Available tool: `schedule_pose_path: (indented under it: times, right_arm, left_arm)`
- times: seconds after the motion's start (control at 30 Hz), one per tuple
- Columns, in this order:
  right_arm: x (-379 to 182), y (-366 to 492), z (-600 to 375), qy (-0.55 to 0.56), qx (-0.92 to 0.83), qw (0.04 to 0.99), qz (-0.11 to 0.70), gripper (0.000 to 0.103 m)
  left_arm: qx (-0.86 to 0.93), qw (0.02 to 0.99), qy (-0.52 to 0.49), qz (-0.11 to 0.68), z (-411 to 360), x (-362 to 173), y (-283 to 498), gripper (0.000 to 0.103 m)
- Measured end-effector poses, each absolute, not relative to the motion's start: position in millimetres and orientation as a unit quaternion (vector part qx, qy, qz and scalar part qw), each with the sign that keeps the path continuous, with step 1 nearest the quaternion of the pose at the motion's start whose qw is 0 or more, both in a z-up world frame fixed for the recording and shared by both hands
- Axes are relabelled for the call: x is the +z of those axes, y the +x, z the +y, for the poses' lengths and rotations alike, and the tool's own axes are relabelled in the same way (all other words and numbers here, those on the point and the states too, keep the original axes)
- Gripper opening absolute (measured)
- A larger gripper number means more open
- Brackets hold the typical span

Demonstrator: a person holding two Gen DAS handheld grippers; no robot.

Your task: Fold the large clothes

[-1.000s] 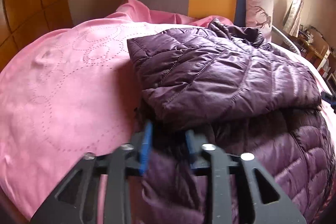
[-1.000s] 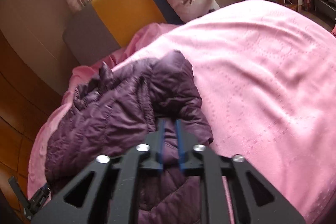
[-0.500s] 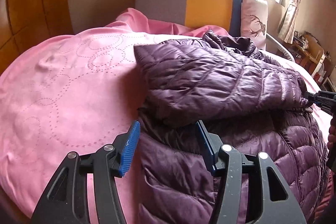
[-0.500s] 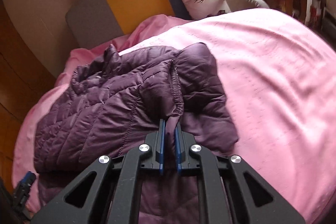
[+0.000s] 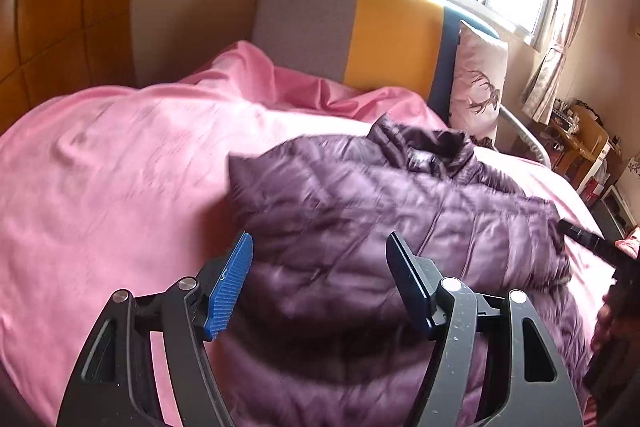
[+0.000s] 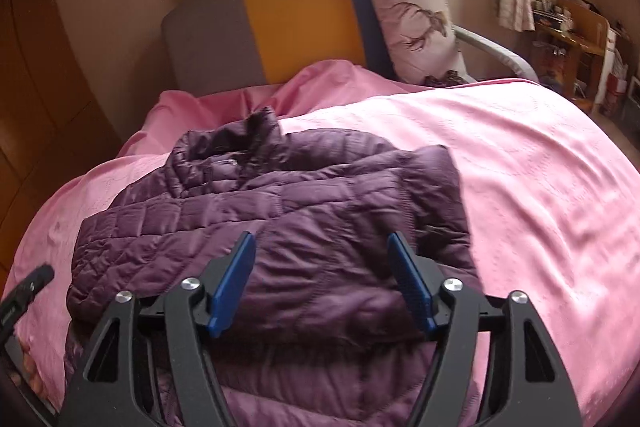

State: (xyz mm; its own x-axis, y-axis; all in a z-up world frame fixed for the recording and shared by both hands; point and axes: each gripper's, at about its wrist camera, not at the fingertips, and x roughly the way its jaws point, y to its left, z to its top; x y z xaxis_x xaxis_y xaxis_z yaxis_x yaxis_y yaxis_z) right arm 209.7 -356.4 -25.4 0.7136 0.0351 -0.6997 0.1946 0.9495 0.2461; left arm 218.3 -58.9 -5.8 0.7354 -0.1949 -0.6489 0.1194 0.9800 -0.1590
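Observation:
A dark purple quilted puffer jacket (image 5: 360,219) lies on the pink bedspread (image 5: 100,187), its sleeves folded across the body and its collar toward the headboard. It also shows in the right wrist view (image 6: 280,211). My left gripper (image 5: 320,267) is open and empty, raised above the jacket's near left part. My right gripper (image 6: 322,267) is open and empty, raised above the jacket's near right part. The right gripper's tip shows at the right edge of the left wrist view (image 5: 588,239).
A grey, yellow and blue headboard (image 6: 288,23) stands at the far end with a deer-print pillow (image 6: 412,19) against it. Wooden panelling (image 5: 60,7) is on the left. A wooden shelf with clutter (image 6: 576,35) stands at the far right.
Both grippers have let go of the jacket, opened wide and lifted back from it. The folded sleeves now rest across the jacket.

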Motion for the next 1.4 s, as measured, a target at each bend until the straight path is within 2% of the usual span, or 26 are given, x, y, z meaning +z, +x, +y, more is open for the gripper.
schedule_pose_path:
  times: [0.03, 0.33, 0.5, 0.7, 0.83, 0.93, 1.0, 1.4]
  right_arm:
    - [-29, 216, -352, 0.151, -0.041, 0.911, 0.381, 0.071]
    - [-71, 260, -343, 0.117, -0.051, 0.897, 0.424, 0.073]
    - [-94, 270, -338, 0.088, -0.048, 0.892, 0.441, 0.073]
    - [-111, 277, -327, 0.047, -0.063, 0.89, 0.45, 0.074]
    - [-99, 273, -326, 0.041, -0.072, 0.89, 0.448, 0.08]
    - [-77, 254, -317, 0.028, -0.084, 0.9, 0.426, 0.088]
    - [-54, 232, -299, 0.003, -0.081, 0.916, 0.394, 0.093]
    - [-5, 165, -225, -0.033, -0.031, 0.939, 0.34, 0.096]
  left_arm:
    - [-0.086, 0.929, -0.054, 0.356, -65, -6, 228, 0.076]
    - [-0.075, 0.906, -0.063, 0.412, -76, -49, 285, 0.076]
    - [-0.075, 0.896, -0.059, 0.433, -70, -83, 290, 0.076]
    - [-0.061, 0.902, -0.04, 0.426, -75, -94, 288, 0.077]
    - [-0.056, 0.904, -0.036, 0.422, -76, -85, 283, 0.077]
    - [-0.043, 0.912, -0.033, 0.407, -72, -71, 264, 0.086]
    - [-0.041, 0.916, -0.032, 0.398, -68, -64, 250, 0.087]
    - [-0.039, 0.92, -0.053, 0.387, -43, -45, 174, 0.087]
